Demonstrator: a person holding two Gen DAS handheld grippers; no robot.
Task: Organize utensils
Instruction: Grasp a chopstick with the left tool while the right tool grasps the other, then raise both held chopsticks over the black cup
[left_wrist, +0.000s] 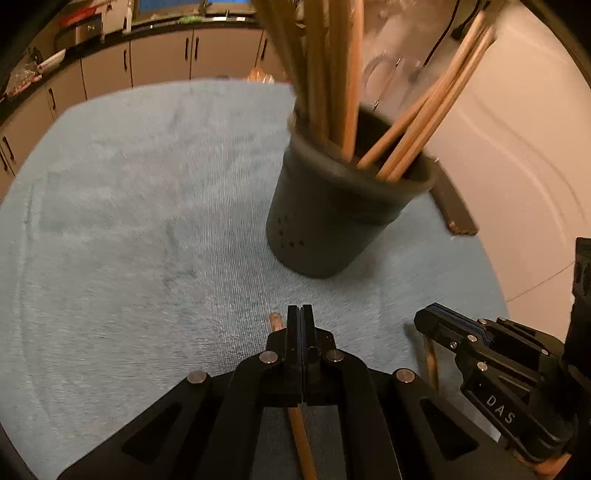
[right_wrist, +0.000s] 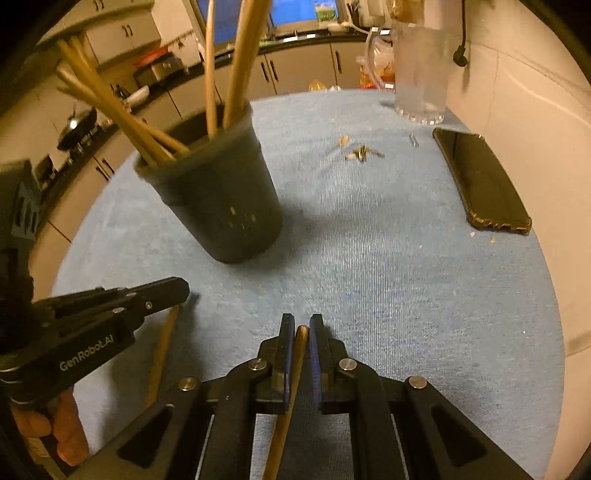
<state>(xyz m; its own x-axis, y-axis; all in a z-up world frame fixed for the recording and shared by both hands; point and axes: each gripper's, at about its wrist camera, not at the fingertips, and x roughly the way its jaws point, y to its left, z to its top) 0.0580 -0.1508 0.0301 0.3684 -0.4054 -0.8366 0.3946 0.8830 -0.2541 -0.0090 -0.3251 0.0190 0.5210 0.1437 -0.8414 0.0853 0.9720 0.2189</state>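
Observation:
A dark grey utensil holder (left_wrist: 332, 206) (right_wrist: 221, 199) stands on the light blue towel (left_wrist: 147, 221) (right_wrist: 388, 277), holding several wooden chopsticks (left_wrist: 424, 110) (right_wrist: 110, 103). My left gripper (left_wrist: 300, 314) is shut on a wooden chopstick (left_wrist: 301, 439) whose tip pokes out beside the fingers; it is short of the holder, to the near side. My right gripper (right_wrist: 302, 321) is shut on another wooden chopstick (right_wrist: 291, 387), its tip between the fingertips. Each gripper shows in the other's view: the right one (left_wrist: 436, 317), the left one (right_wrist: 173, 288).
A black phone (right_wrist: 480, 181) lies at the towel's right edge by the wall. A clear glass mug (right_wrist: 417, 70) stands at the far right. Small crumbs (right_wrist: 360, 153) lie mid-towel. Kitchen cabinets (left_wrist: 159, 59) run behind the table.

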